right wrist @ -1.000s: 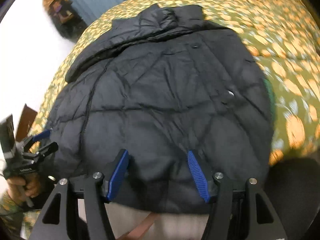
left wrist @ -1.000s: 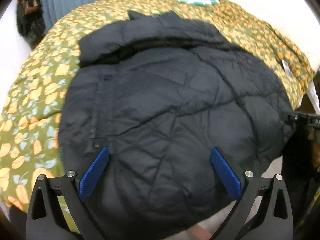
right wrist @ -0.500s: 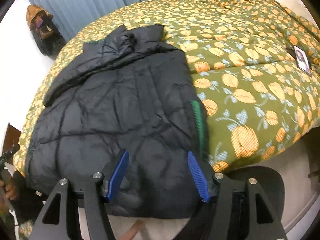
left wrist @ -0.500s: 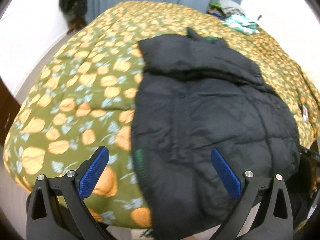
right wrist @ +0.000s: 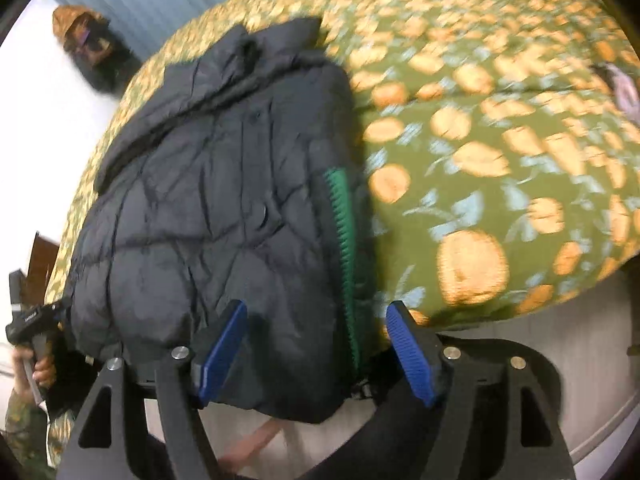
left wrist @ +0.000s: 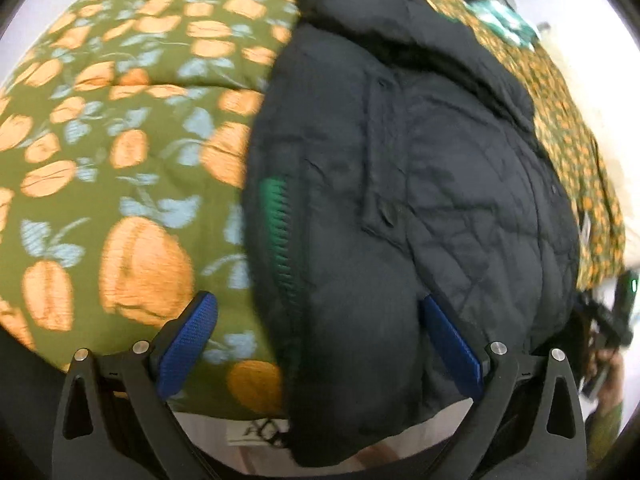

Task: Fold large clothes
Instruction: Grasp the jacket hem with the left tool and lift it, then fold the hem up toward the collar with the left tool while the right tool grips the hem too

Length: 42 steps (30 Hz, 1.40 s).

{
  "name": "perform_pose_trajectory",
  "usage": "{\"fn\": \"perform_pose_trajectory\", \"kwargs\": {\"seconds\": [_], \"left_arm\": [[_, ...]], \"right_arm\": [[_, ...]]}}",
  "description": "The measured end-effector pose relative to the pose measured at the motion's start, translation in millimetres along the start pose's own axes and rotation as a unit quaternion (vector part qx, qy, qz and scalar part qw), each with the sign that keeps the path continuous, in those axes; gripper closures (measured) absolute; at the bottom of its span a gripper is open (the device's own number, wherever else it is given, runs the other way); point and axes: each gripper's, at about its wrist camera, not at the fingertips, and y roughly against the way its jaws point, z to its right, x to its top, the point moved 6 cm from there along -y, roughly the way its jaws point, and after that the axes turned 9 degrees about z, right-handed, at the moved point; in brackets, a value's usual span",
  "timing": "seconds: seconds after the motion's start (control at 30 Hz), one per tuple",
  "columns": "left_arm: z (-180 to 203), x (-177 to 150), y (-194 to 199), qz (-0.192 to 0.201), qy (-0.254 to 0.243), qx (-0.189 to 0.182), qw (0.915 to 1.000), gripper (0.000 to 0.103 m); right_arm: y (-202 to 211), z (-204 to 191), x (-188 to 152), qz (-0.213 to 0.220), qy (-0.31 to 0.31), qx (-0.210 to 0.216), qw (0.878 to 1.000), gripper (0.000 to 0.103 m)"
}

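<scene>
A black quilted jacket (left wrist: 420, 160) lies flat on the bed, its hem toward me and its collar at the far end. My left gripper (left wrist: 318, 316) is open over the hem's left corner, where a green zipper strip (left wrist: 276, 216) runs along the edge. My right gripper (right wrist: 316, 316) hovers over the jacket (right wrist: 224, 200) at the hem's right corner. Its jaws are opening, with the green strip (right wrist: 340, 216) between the fingers and no pad pressing on cloth. Each wrist view catches the other gripper at its edge.
A green bedspread with orange fruit print (right wrist: 480, 160) covers the bed and drops off at the near edge. Loose clothes (left wrist: 504, 20) lie at its far end. A dark bag (right wrist: 92, 52) hangs by the blue curtain. A hand (right wrist: 40, 368) holds the left gripper.
Both grippers moved outward from the middle of the hem, the left one to the left corner and the right one to the right corner. The right jaws stand wider than before.
</scene>
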Motion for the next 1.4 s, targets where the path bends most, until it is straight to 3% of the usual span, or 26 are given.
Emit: {"fn": "perform_pose_trajectory", "kwargs": {"seconds": [0.2, 0.23, 0.3, 0.33, 0.37, 0.43, 0.53, 0.7, 0.83, 1.07, 1.2, 1.3, 1.4], "left_arm": [[23.4, -10.6, -6.8, -0.015, -0.051, -0.008, 0.9985, 0.003], [24.1, -11.2, -5.7, -0.017, -0.052, -0.009, 0.9985, 0.008], [26.4, -13.7, -2.1, -0.024, -0.049, -0.018, 0.9984, 0.024], [27.0, -14.8, 1.2, -0.027, -0.049, -0.017, 0.9983, 0.034], [24.2, -15.4, 3.9, -0.028, -0.050, -0.016, 0.9982, 0.041], [25.0, -13.9, 11.8, -0.030, -0.049, -0.015, 0.9982, 0.069], [27.5, -7.0, 27.8, -0.022, -0.045, -0.027, 0.9984, 0.082], [25.4, 6.8, 61.2, 0.005, -0.058, -0.036, 0.9977, 0.087], [21.9, -1.6, 80.8, 0.005, -0.070, -0.038, 0.9968, 0.087], [9.6, -54.6, 121.0, -0.036, -0.089, -0.034, 0.9948, 0.087], [14.5, -75.0, 168.4, -0.058, -0.095, -0.049, 0.9926, 0.089], [35.7, -45.3, 201.7, -0.027, -0.081, -0.076, 0.9934, 0.089], [44.8, 19.8, 215.8, 0.033, -0.057, -0.101, 0.9927, 0.089]], "right_arm": [[-33.5, -4.5, 3.3, -0.048, -0.004, 0.029, 0.998, 0.024], [-33.6, -4.8, 4.2, -0.050, -0.003, 0.034, 0.998, 0.026], [-31.8, -5.1, 6.3, -0.054, 0.007, 0.043, 0.998, 0.047], [-30.3, -7.1, 7.4, -0.055, 0.015, 0.048, 0.997, 0.065], [-27.2, -9.5, 8.8, -0.053, 0.019, 0.054, 0.997, 0.073], [-21.0, -15.5, 11.3, -0.048, 0.031, 0.052, 0.997, 0.079], [-9.2, -26.2, 14.8, -0.036, 0.045, 0.052, 0.997, 0.084], [18.2, -41.0, 26.5, -0.012, 0.058, 0.073, 0.996, 0.086], [42.1, -48.3, 30.1, -0.006, 0.065, 0.095, 0.993, 0.086], [74.5, -49.7, -5.9, -0.043, 0.050, 0.121, 0.990, 0.087], [111.5, -58.2, -29.4, -0.071, 0.020, 0.157, 0.985, 0.089], [145.6, -71.4, -10.4, -0.055, -0.013, 0.202, 0.978, 0.090], [158.8, -84.1, 44.8, -0.013, -0.005, 0.224, 0.974, 0.090]]}}
